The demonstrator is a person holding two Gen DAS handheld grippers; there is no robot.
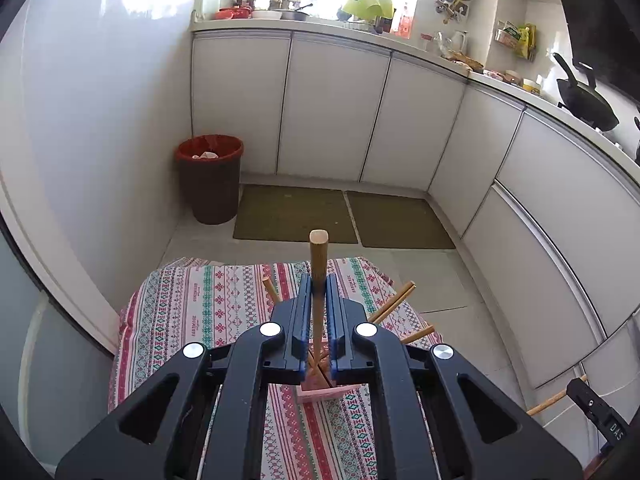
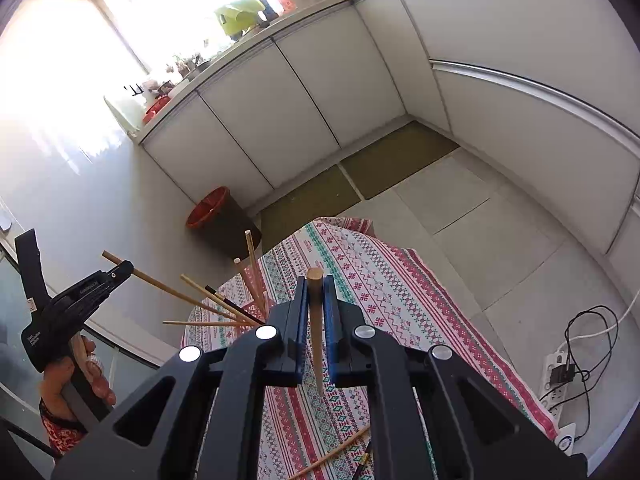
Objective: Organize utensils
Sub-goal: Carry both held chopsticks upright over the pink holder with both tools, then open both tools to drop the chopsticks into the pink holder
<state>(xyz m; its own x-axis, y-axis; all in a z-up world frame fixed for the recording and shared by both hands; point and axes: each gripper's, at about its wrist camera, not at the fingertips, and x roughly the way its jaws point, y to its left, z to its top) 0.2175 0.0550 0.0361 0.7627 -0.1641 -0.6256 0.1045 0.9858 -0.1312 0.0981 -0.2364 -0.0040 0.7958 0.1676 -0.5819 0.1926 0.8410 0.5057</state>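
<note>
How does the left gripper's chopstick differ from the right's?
The left gripper has its chopstick lowered into the pink holder among others; the right gripper holds its chopstick over the patterned cloth, its tapered tip free. The left chopstick looks lighter, the right darker. Both are wooden, clamped near the blunt end, jaws shut.

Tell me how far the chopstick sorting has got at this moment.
Partly done. Several chopsticks already stand splayed in the pink holder on the patterned cloth. In hand: the left gripper is shut on one wooden chopstick over the holder, and the right gripper is shut on another chopstick. Left: at least one loose chopstick lies on the cloth.
</note>
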